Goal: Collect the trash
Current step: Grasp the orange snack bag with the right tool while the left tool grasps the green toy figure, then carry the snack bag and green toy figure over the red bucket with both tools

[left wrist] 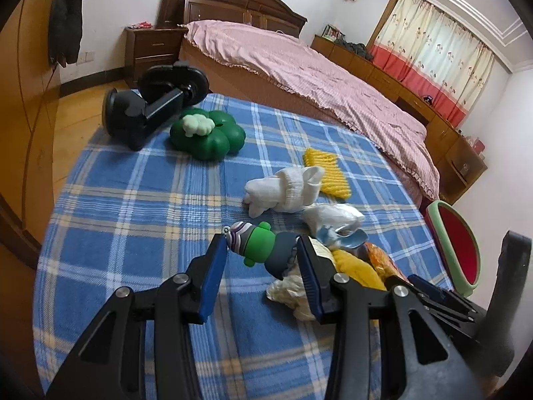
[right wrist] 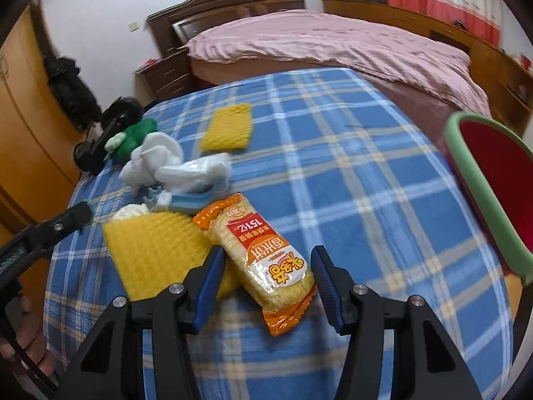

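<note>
1. The right gripper [right wrist: 266, 256] is standing spread, its blue ribbed pads straddling the snack packet [right wrist: 266, 263] without pressing on it. The right pad is clearly apart from the wrapper, and the left one is hanging just beside it.
2. The left gripper [left wrist: 261, 248] is looking narrowly set and seems to be pinching a small toy figure [left wrist: 256, 240] end to end. One pad is sitting at its striped cap and the other at its dark grey base.
3. The snack packet is lying flat on the plaid blanket [right wrist: 366, 166]. It is glossy orange and clear film showing pale ridged rice cakes, so it is likely to crinkle and slide under the pads.
4. Just beside it, and partly under it, a yellow knobbly pad [right wrist: 153, 250] is lying soft and waffle-textured. A second one [right wrist: 230, 126] is resting farther off.
5. Behind them a heap is waiting: a rolled white sock [right wrist: 150, 160], crumpled white wrapping [right wrist: 196, 170] and a blue-and-white piece [right wrist: 190, 200] that I cannot identify.
6. Farther out, a smooth green clover-shaped thing [left wrist: 206, 136] and a black device [left wrist: 150, 106] are sitting near the blanket's edge.
7. The watermelon-shaped bin [right wrist: 479, 196], with its green rim and red inside, is standing at the right edge. No trash is showing in the part of it that is visible.
8. Judging by this, the collecting is only beginning: the packet and crumpled wrappings are all still lying on the blanket.
</note>
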Demonstrator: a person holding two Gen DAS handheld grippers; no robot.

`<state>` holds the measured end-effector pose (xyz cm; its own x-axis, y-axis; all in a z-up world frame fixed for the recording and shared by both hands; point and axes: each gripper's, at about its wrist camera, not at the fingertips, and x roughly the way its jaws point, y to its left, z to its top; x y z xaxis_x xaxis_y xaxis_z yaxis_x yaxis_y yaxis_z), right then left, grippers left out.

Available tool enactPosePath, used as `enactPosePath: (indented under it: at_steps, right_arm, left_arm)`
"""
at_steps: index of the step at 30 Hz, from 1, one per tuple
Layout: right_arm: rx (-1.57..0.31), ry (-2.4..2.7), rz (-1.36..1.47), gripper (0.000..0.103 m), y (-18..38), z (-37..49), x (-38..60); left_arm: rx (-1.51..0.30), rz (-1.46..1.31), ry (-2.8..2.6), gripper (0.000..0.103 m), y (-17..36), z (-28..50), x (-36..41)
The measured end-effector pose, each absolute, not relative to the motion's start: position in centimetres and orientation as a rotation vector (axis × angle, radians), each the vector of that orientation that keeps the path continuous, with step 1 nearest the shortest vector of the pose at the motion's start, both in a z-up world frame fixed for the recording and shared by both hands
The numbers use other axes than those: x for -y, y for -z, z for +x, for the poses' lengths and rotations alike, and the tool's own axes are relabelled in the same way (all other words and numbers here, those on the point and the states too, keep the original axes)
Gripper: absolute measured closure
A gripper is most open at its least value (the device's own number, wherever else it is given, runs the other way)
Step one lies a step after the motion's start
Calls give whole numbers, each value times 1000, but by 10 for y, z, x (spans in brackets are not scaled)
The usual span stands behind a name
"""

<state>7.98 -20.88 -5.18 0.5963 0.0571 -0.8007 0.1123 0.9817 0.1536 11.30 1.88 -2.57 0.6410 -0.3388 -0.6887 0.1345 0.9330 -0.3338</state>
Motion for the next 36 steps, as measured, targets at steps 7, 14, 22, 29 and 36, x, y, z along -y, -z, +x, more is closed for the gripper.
enactPosePath:
  at_steps: [7, 14, 22, 29, 36]
  right_arm:
    - [-925, 128, 253, 47, 49, 54, 237]
    - [-911, 153, 239, 46, 51, 45, 247]
    - [-929, 127, 269, 43, 60, 57, 250]
    - [-911, 132, 177, 52, 63, 59, 242]
    - [-898, 125, 212, 62, 62, 52, 247]
  left_arm:
    - [-807, -256, 275, 59, 7, 96, -13]
    - [-814, -269, 252, 59, 5, 85, -12]
    - [-827, -266, 225, 59, 3, 82, -12]
    - [-821, -265, 218, 59, 0, 78, -11]
    - [-807, -261, 237, 59, -9, 69, -6]
